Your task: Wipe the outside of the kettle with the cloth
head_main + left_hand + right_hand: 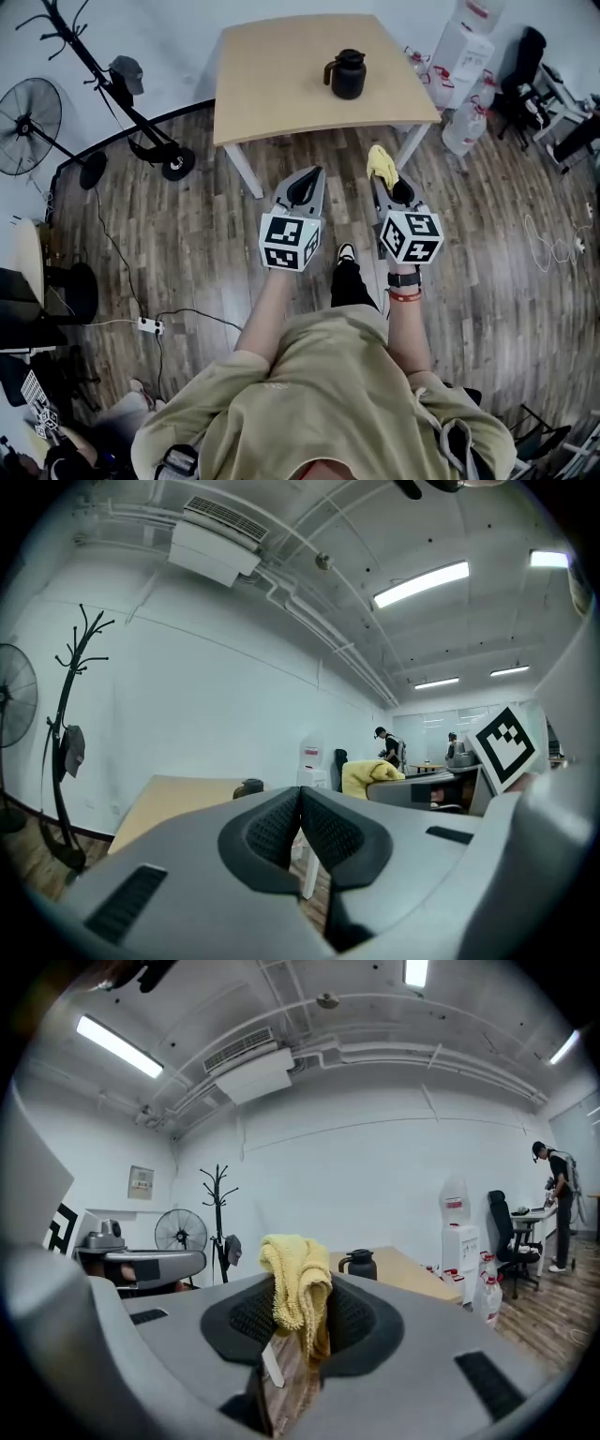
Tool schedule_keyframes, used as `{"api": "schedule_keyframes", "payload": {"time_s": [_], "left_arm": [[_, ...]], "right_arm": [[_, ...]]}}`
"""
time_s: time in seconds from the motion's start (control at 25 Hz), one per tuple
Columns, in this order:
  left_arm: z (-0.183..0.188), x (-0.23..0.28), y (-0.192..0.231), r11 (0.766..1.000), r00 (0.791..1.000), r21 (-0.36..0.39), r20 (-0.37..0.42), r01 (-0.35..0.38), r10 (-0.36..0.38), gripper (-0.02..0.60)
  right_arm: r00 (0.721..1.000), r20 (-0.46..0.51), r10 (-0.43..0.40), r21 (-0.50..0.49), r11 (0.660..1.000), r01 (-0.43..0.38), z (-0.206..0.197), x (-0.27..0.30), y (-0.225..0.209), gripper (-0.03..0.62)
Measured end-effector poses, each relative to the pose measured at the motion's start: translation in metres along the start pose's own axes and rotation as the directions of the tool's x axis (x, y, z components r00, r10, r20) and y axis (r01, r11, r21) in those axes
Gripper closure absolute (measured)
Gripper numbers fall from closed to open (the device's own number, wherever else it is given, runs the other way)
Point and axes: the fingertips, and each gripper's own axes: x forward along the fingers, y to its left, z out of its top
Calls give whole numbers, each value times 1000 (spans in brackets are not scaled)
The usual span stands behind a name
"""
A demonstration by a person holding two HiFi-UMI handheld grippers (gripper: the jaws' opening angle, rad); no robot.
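Wood-plank flooring, dark and streaky, covers a white-walled office room; a pale wooden table on white legs stands ahead of the person, bare except for the black kettle, which sits upright near its far right part, handle to the left. Both grippers hang over the floor, well short of the table and apart from the kettle. The left gripper has its jaws pressed together with nothing between them; the right gripper is clamped on the yellow cloth, which bunches up above the jaw tips and droops over one side. To the left of the table are a black coat stand and a round fan; to the right, large water bottles and a black office chair; a white power strip lies on the floor by its cable. Long ceiling lights and an air-conditioning unit show in both gripper views; a person stands at a desk far off to the right.

In the left gripper view only the top of the kettle shows above the gripper's grey body; the part of the cloth pinched between the right jaws is hidden, with a small white tag poking out below; the head view's corners are bent and dark, so the things along the left edge are hard to make out.
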Motion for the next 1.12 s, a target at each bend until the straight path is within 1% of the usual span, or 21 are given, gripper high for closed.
{"api": "schedule_keyframes", "payload": {"time_s": [0.12,0.2,0.28,0.36,0.44,0.6,0.68,0.8,0.88,1.0,1.12], "left_arm": [[-5,44,22,1000,1000,11,7,-3,3,557],[-4,89,41,1000,1000,21,21,-7,7,557],[1,145,63,1000,1000,27,27,-12,12,557],[11,207,84,1000,1000,26,22,-10,10,557],[25,271,103,1000,1000,22,18,-10,10,557],[46,394,145,999,999,6,5,-40,40,557],[48,443,165,998,998,3,-18,-60,60,555],[42,496,199,994,992,-1,-65,-107,106,556],[35,523,220,991,986,11,-94,-136,136,557],[23,552,244,987,979,32,-128,-156,159,557],[11,574,267,985,971,25,-162,-172,174,557]], "right_arm": [[1000,6,19,14,1000,-19,-2,53,-24,465],[999,7,46,12,999,-46,0,100,-45,465],[997,1,72,23,997,-72,9,154,-70,465],[996,-4,92,40,995,-92,26,209,-100,464],[992,-16,122,30,992,-122,49,263,-130,465],[984,-18,176,21,984,-176,97,367,-201,465],[979,-28,201,28,979,-201,109,409,-232,465],[967,-59,249,57,968,-246,112,465,-263,465],[960,-76,269,89,961,-262,109,498,-279,465],[952,-98,289,120,953,-277,103,535,-292,465],[940,-118,319,133,944,-303,102,565,-297,465]]}}
